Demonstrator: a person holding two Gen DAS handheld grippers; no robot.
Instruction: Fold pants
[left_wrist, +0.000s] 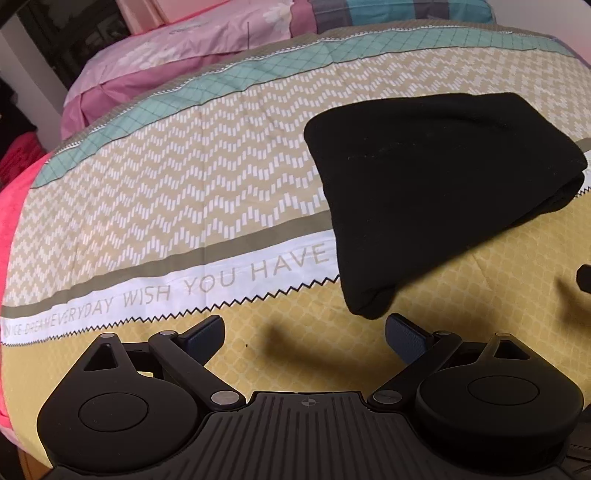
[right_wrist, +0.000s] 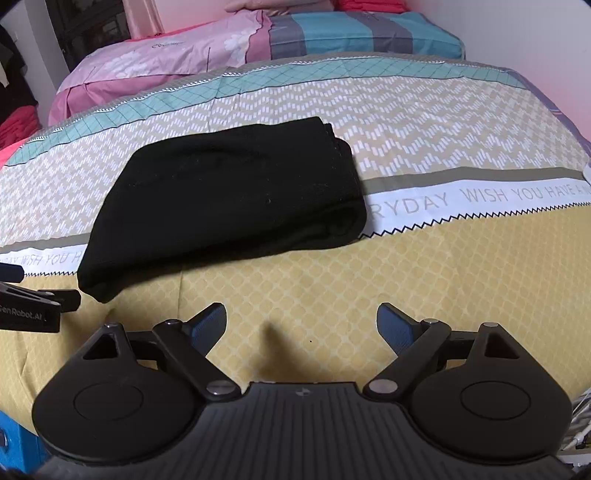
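Left wrist view: left tongs (left_wrist: 304, 332) spread wide, empty — just short of the near corner of the folded black pants (left_wrist: 436, 192) lying on the bed (left_wrist: 184, 184).

Right wrist view: right tongs (right_wrist: 301, 328) likewise agape, empty, near the pants (right_wrist: 229, 195) — clear of them.

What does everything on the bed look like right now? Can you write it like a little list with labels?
Clothing: black fabric pants, folded into a thick bundle
Where: lying on the yellow and beige patterned bedspread, across its white lettered band
Left gripper: open, holding nothing, just short of the pants' near corner
Right gripper: open, holding nothing, over bare yellow bedspread
Behind: pink flowered pillow and teal and grey striped pillow
Folding: looks finished
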